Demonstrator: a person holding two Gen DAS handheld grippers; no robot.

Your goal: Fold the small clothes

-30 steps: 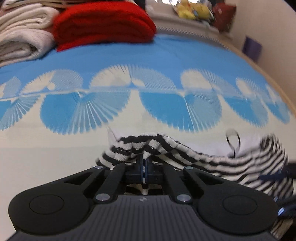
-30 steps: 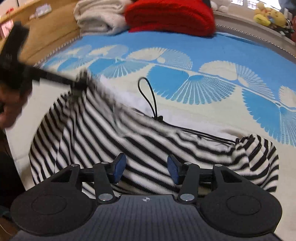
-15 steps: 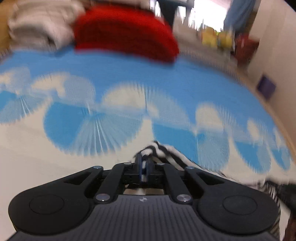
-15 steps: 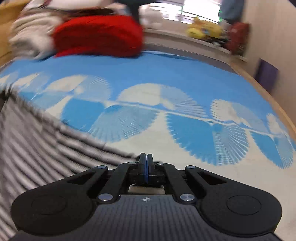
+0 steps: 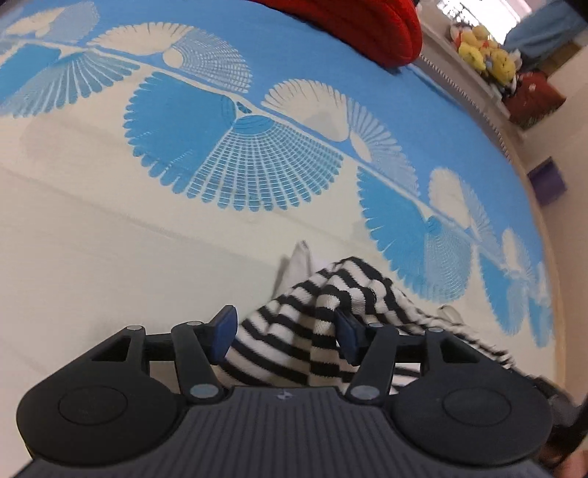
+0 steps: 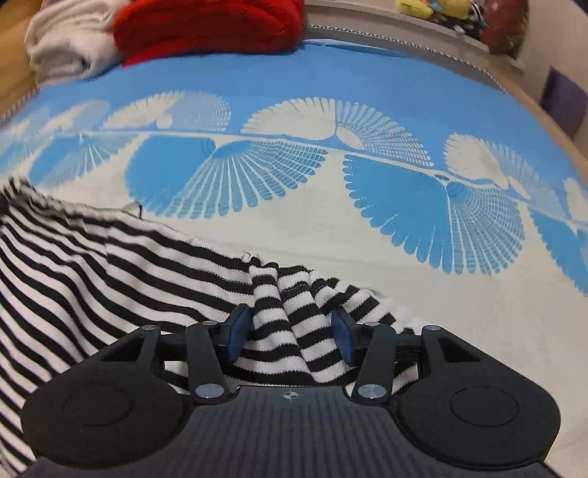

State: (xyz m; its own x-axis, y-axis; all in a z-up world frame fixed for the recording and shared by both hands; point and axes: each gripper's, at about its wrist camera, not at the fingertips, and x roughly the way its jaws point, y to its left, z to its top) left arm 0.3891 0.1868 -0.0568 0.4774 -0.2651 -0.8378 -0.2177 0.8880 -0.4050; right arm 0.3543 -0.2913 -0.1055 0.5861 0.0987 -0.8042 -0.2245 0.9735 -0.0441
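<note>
A black-and-white striped garment (image 6: 92,264) lies on the blue-and-cream patterned bedspread (image 6: 330,239). In the right wrist view its bunched edge (image 6: 290,305) sits between the blue pads of my right gripper (image 6: 290,332), whose jaws are opening with gaps beside the cloth. In the left wrist view another bunched part of the striped garment (image 5: 294,323) rests between the pads of my left gripper (image 5: 284,332). Its jaws are opening too; the right pad still touches the cloth, the left pad stands clear. A white lining corner (image 5: 299,257) pokes out beyond it.
A folded red knit (image 6: 205,25) and folded white clothes (image 6: 70,47) are stacked at the far edge of the bed. Yellow plush toys (image 5: 481,55) sit on a ledge behind. A purple box (image 5: 547,182) stands by the wall at right.
Both grippers were shut on the striped cloth half a second ago and now stand open with it loose between the pads. Both hands moved sideways across the bed, laying the garment down.
</note>
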